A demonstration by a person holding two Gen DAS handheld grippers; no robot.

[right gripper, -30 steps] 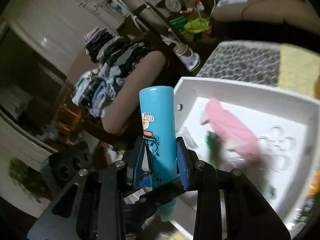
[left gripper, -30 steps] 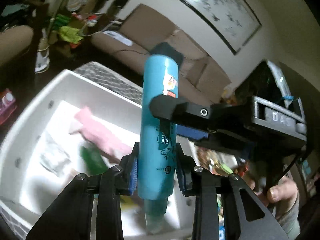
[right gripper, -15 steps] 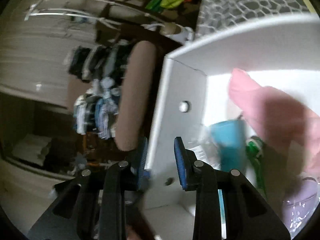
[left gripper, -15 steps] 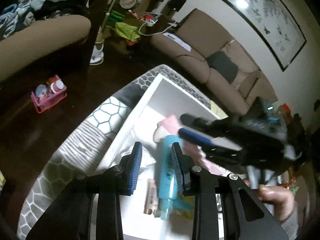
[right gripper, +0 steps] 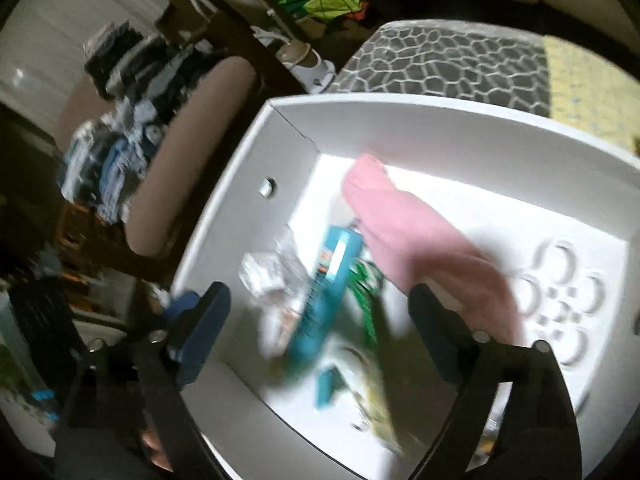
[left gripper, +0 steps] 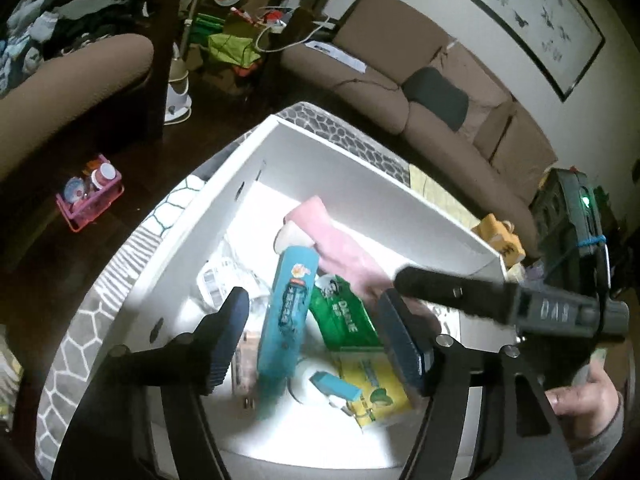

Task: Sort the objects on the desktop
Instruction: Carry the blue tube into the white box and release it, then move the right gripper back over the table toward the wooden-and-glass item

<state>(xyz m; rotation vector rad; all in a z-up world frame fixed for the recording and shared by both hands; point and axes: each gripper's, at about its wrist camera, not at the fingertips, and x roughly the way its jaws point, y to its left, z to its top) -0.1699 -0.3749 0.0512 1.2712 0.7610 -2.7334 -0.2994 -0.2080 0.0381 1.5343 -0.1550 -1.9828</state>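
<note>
A teal tube (left gripper: 286,320) lies slanted inside the white box (left gripper: 360,168), free of both grippers. Around it are a pink soft item (left gripper: 336,240), a green carton (left gripper: 346,318), a yellow carton (left gripper: 376,384) and a crinkled clear wrapper (left gripper: 218,280). My left gripper (left gripper: 314,340) hovers above the tube, its jaws opening, and no pad touches the tube. The right wrist view shows the same teal tube (right gripper: 328,292) blurred on the white box's (right gripper: 440,128) floor beside the pink item (right gripper: 412,240). My right gripper (right gripper: 320,332) hangs over it with its jaws opening wide and nothing gripped.
The box stands on a grey honeycomb-patterned cloth (left gripper: 100,300). The right gripper's body (left gripper: 520,308) crosses the box's right side, with a person's hand (left gripper: 580,400) behind it. A brown sofa (left gripper: 400,80), a pink basket (left gripper: 88,200) on the floor and an armchair (right gripper: 180,152) with clothes surround the table.
A second ago both grippers were shut on the upright teal tube above the box. The tube now lies in the box, and both grippers have dropped lower and spread their jaws wide.
</note>
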